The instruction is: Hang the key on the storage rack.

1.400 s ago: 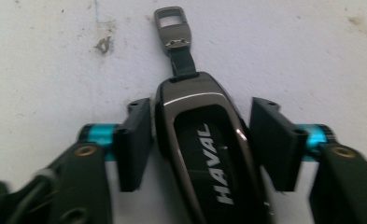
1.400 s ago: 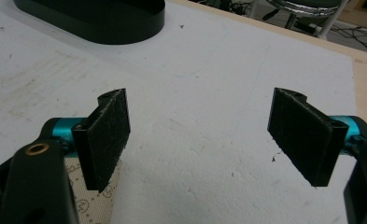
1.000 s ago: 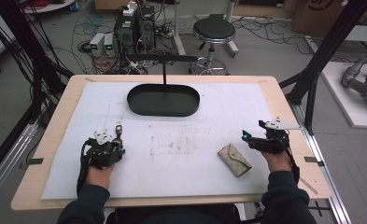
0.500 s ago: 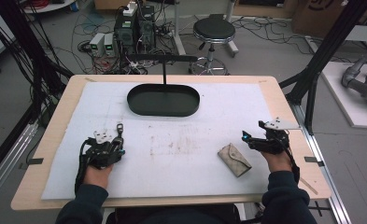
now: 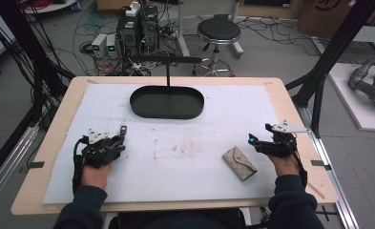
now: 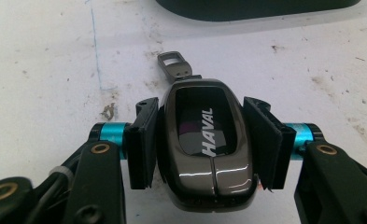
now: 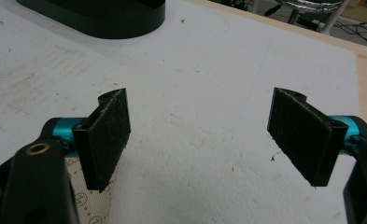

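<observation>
1. Two grippers are held low over the desk (image 5: 185, 191).
2. One key fob (image 6: 204, 140) is clamped by the left gripper (image 6: 202, 140) fingers.
3. Right gripper (image 7: 200, 135) fingers are spread wide, empty, beside one pouch (image 5: 240, 163).

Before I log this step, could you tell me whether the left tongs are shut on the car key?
Shut on it: both pads press the flanks of the car key.

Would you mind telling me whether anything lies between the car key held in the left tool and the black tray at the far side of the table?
Nothing visible does. The left tool grips the car key, and only bare white mat separates it from the black tray. The pouch lies off to the right.
</observation>
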